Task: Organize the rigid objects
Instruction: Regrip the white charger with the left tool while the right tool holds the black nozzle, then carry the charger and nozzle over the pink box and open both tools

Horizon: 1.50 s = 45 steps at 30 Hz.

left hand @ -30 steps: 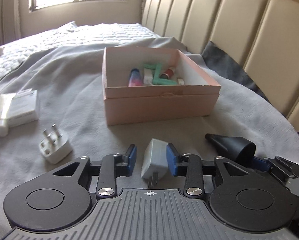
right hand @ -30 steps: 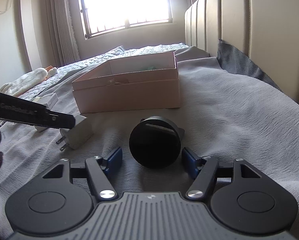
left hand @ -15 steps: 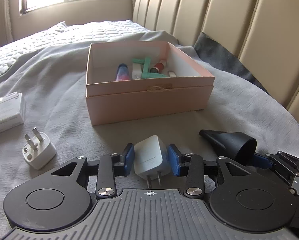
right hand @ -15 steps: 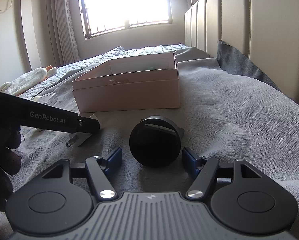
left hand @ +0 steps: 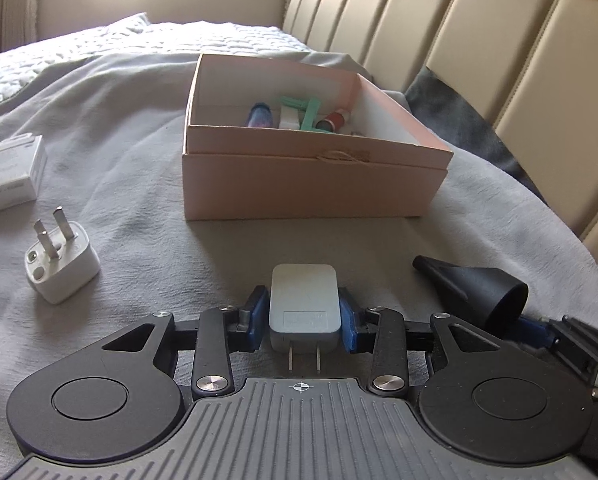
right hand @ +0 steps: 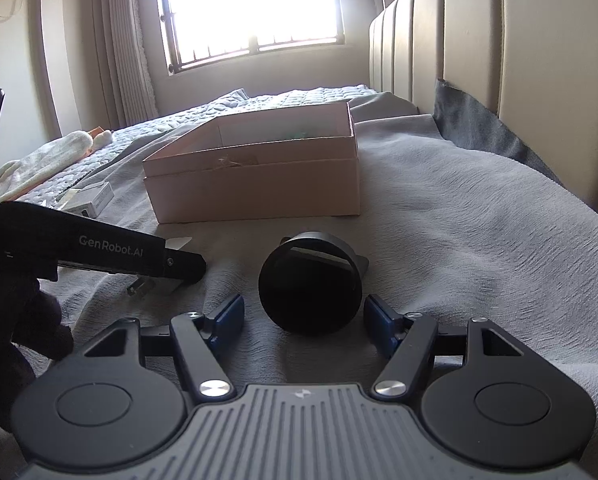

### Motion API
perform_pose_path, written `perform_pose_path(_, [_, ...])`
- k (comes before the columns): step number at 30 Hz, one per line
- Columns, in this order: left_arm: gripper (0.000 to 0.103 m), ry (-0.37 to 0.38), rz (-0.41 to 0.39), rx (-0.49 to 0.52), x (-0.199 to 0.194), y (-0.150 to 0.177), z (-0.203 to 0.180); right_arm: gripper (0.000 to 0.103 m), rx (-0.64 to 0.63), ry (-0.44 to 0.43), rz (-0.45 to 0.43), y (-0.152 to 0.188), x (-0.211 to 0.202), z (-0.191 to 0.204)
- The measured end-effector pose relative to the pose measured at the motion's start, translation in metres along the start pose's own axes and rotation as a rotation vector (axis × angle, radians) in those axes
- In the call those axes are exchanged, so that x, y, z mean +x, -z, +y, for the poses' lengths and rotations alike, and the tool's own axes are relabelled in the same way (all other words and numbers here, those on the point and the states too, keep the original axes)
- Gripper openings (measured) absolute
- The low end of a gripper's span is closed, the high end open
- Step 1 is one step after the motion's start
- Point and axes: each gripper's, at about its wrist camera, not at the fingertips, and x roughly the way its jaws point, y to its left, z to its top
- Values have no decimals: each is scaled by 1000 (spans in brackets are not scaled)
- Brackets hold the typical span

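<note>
My left gripper (left hand: 302, 316) is shut on a white two-prong charger (left hand: 304, 304), prongs toward the camera, a little above the grey blanket. An open pink box (left hand: 311, 184) stands beyond it, holding several small items. A black hair-dryer nozzle (left hand: 475, 288) lies to the right. In the right wrist view my right gripper (right hand: 306, 322) is open, its pads on either side of the nozzle (right hand: 310, 282) without touching it. The left gripper's body (right hand: 111, 252) shows at the left there, covering most of the charger (right hand: 155, 286).
A white three-pin plug (left hand: 61, 266) lies on the blanket at the left, with a white carton (left hand: 9, 172) behind it. A padded beige headboard (left hand: 499, 48) runs along the right. The box also shows in the right wrist view (right hand: 255, 184).
My left gripper has closed on the charger and lifted it, turning it flat with prongs toward the camera. The right gripper has stayed put around the nozzle.
</note>
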Motion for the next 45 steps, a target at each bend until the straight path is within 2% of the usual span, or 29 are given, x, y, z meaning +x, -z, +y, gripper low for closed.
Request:
perform_pose_path(9, [38,9,-24,17,-2,4,2,67,26,40,27,-32,9,-4])
perform_pose_path(10, [38,11,-27,19,-3,4,2,65,26,41,40,-33,11,-5])
perform_pose_path(11, [38,12,-30,21,-4,5,2,56,24,39,55,-34,14,-4])
perform_pose_path(13, [37,15,-38,28,-7,7,2,51,12,41,65,-33,13,-2])
perform_pose_path(25, [37,89,-68,102,-51,37,-1,51,-80,15,22,-29,-27,14])
perform_pose_path(33, [37,139,-62,93,-73,40,6,51,-109,-25,9,-33,-45,26])
perform_pose_path(38, [37,174,-108,70,-80,8,13,51,-133,-19,18,-30,-49,30])
perform_pose_path(45, [37,131,-280,96,-74,-93,7,51,-149,-13,-25,-46,-66,32])
